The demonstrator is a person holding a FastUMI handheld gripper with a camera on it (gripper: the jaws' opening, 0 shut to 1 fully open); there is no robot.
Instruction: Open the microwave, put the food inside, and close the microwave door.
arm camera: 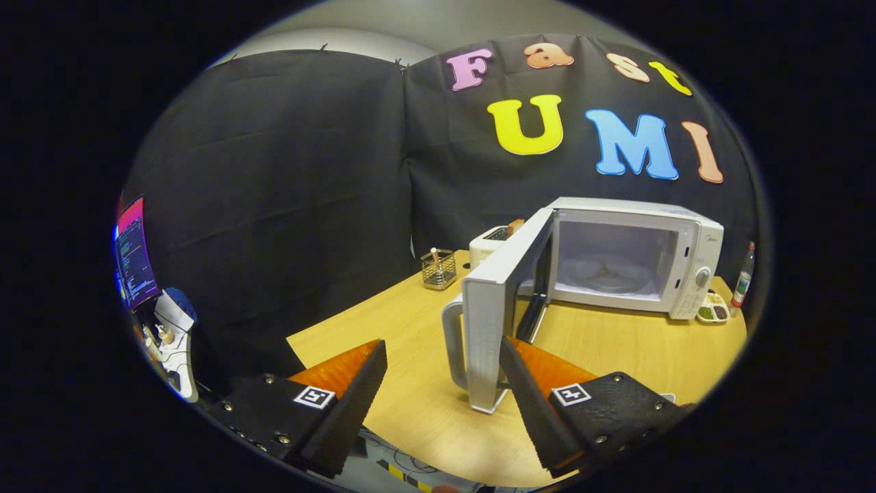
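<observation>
A white microwave [636, 257] stands at the back right of the wooden table [410, 383]. Its door [503, 294] is swung wide open towards me, and its grey handle [454, 346] sits just ahead of my fingers. The cavity with its glass turntable [606, 274] holds nothing. My gripper [443, 352] is open with nothing between its fingers; the door's lower edge lies right by the right finger [530, 397]. A small tray of food [712, 308] rests on the table to the right of the microwave.
A white toaster [489, 243] and a wire basket [439, 268] stand behind the door at the table's back. A bottle [743, 277] stands right of the microwave. A monitor [133, 253] glows off to the left, beyond the table.
</observation>
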